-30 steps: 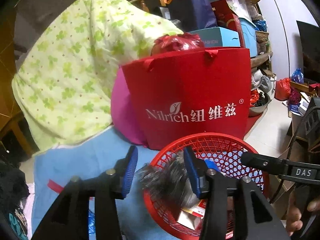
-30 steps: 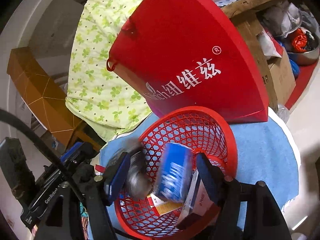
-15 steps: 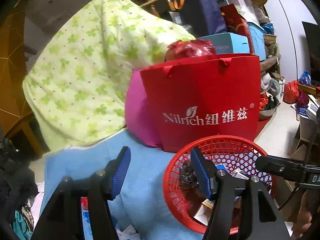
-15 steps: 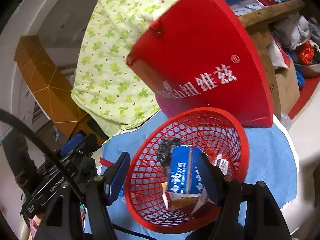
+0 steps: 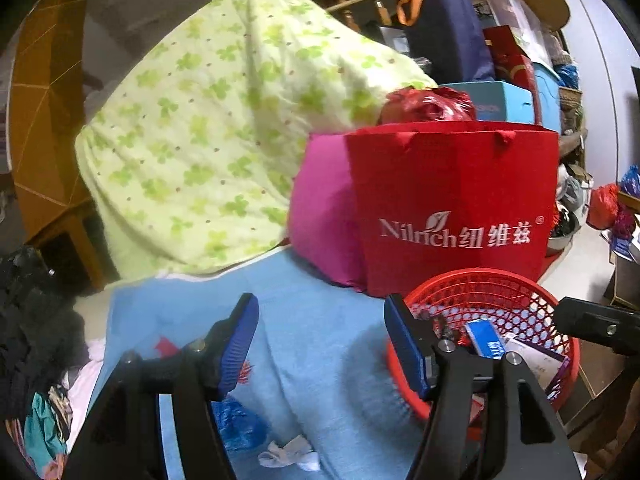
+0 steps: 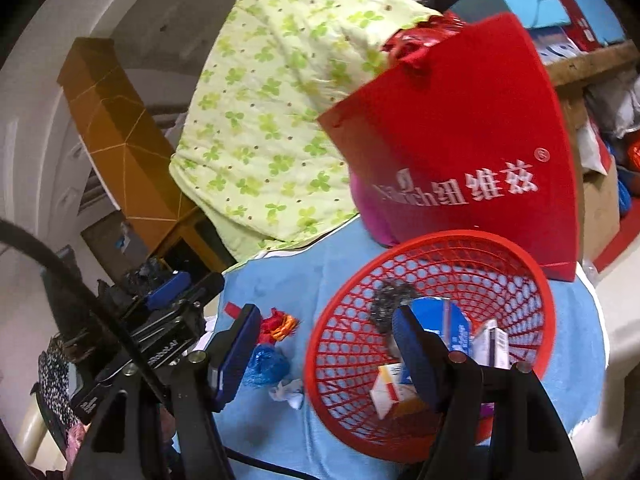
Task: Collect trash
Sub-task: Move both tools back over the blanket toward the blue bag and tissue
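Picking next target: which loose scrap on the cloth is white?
The crumpled tissue, lowest in the right view; the blue wad and red-orange scrap lie above it.

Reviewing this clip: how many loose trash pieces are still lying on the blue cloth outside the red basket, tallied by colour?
Red-orange scrap: 1
Blue crumpled wrapper: 1
White crumpled paper: 1
Total: 3

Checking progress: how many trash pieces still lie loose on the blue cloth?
3: red-orange scrap, blue crumpled wrapper below it, white crumpled paper nearest the red basket. The grippers may hide more.
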Available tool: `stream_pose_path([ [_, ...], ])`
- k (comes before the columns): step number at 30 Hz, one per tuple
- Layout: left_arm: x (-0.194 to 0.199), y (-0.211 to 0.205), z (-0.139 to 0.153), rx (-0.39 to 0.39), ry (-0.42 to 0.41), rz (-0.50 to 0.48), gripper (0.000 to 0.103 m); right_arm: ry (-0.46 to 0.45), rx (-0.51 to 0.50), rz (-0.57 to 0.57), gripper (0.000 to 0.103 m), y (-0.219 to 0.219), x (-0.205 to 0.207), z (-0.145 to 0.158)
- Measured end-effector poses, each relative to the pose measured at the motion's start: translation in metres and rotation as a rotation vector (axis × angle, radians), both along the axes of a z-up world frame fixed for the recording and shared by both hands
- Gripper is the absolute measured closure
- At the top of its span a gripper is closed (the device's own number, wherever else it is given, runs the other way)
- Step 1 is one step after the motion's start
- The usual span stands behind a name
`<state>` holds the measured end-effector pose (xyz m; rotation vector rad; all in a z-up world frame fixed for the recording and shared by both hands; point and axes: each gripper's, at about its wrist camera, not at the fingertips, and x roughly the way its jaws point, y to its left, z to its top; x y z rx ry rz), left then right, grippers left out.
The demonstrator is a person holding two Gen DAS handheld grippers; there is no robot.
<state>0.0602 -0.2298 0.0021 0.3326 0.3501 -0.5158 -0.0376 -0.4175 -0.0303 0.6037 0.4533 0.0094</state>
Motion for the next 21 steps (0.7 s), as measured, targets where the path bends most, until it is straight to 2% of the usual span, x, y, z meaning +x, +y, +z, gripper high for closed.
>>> stream_pose_path([
  [8, 0.023, 0.063, -0.008, -0.009, 0.002, 0.116, 0.030, -0.014, -0.074, 0.090, 0.031, 0.040, 0.009, 0.016],
  [13, 0.054, 0.134, -0.033, 0.045, 0.015, 0.285, 0.030, -0.024, -0.113, 0.178, 0.031, 0.073, 0.020, 0.019],
  [17, 0.076, 0.190, -0.063, 0.078, 0.085, 0.405, 0.030, 0.006, -0.139, 0.269, 0.031, 0.107, 0.040, 0.008],
  [21, 0.083, 0.223, -0.095, 0.091, 0.164, 0.464, 0.030, 0.074, -0.152, 0.357, 0.031, 0.140, 0.067, -0.018],
])
